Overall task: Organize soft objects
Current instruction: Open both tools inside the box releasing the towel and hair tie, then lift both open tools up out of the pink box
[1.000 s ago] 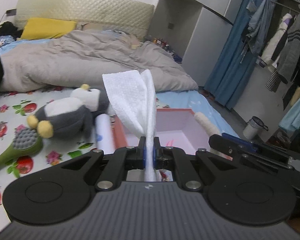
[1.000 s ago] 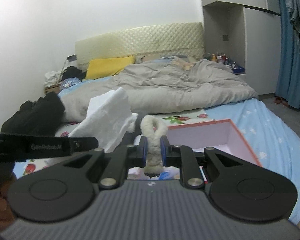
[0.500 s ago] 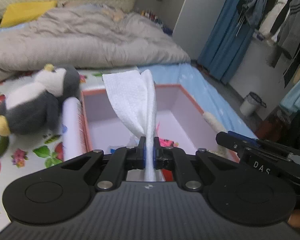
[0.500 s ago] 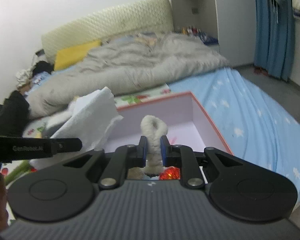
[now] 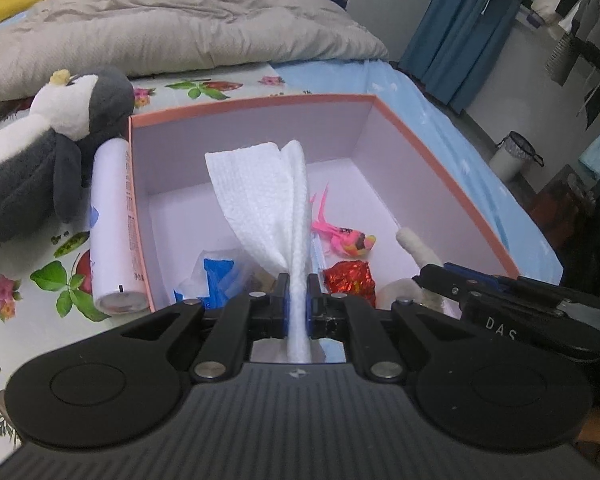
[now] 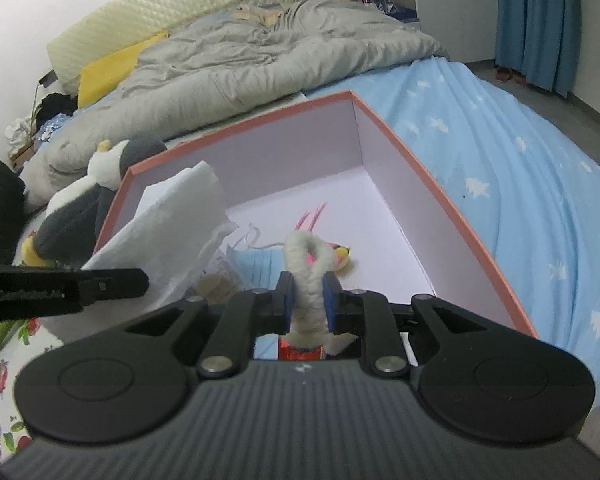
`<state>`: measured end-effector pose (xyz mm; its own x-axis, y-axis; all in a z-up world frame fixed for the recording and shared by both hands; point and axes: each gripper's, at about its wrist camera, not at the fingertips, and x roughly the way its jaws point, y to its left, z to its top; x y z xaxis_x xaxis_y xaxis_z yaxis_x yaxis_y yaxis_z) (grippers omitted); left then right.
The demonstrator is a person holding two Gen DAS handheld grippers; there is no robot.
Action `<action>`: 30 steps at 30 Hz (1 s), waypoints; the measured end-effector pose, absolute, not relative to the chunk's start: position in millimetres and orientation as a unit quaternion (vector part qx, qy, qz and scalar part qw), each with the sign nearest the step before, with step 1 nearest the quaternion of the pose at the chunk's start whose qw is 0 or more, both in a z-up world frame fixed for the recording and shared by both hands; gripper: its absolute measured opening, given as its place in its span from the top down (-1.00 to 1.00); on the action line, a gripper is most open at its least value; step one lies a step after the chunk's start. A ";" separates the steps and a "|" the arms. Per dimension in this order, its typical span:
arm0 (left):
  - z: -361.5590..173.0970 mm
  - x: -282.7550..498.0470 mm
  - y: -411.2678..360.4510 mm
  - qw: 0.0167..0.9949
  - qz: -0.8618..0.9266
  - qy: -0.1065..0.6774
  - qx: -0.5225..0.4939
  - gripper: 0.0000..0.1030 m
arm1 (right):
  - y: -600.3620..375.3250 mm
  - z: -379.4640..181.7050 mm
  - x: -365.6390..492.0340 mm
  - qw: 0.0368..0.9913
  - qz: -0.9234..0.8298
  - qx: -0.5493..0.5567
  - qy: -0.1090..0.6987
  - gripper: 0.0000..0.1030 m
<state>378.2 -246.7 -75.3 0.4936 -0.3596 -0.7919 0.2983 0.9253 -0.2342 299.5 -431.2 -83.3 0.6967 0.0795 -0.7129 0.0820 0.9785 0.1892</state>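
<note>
My left gripper [image 5: 298, 304] is shut on a white textured cloth [image 5: 260, 200] and holds it over the near part of a pink box [image 5: 252, 106] with a salmon rim. My right gripper [image 6: 307, 300] is shut on a cream fluffy loop [image 6: 308, 256] over the same box [image 6: 440, 196]. The cloth also shows in the right wrist view [image 6: 168, 224]. Inside the box lie a pink toy bird [image 5: 348, 238], a red foil wrapper [image 5: 350, 276], a blue-and-white packet [image 5: 216, 276] and a blue face mask [image 6: 256, 264].
A grey and white penguin plush [image 5: 40, 160] and a white spray can [image 5: 110, 224] lie left of the box on the floral sheet. A grey duvet [image 5: 160, 28] covers the bed behind. The blue sheet [image 6: 520, 160] drops off at the right.
Both grippers moved forward and down over the box while keeping their holds. The view tilted down, so the box's inside and its contents now show.
</note>
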 end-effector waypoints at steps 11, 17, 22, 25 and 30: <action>-31.9 353.6 -232.6 0.882 -0.191 0.430 -0.021 -0.11 | -433.7 -51.5 278.0 0.926 -0.019 0.115 0.358 0.02; 12.8 320.6 -221.8 0.896 -0.204 0.393 -0.024 -0.11 | -427.5 -6.4 244.8 0.944 -0.016 0.110 0.311 0.02; 47.0 284.6 -209.7 0.906 -0.216 0.364 -0.024 -0.12 | -416.5 30.6 211.0 0.957 -0.011 0.103 0.272 0.02; 66.5 262.8 -200.9 0.912 -0.220 0.346 -0.022 -0.12 | -408.8 47.2 191.7 0.962 -0.009 0.102 0.255 0.02; 91.0 229.6 -184.8 0.921 -0.224 0.317 -0.032 -0.16 | -393.7 66.4 165.8 0.967 -0.004 0.089 0.238 0.02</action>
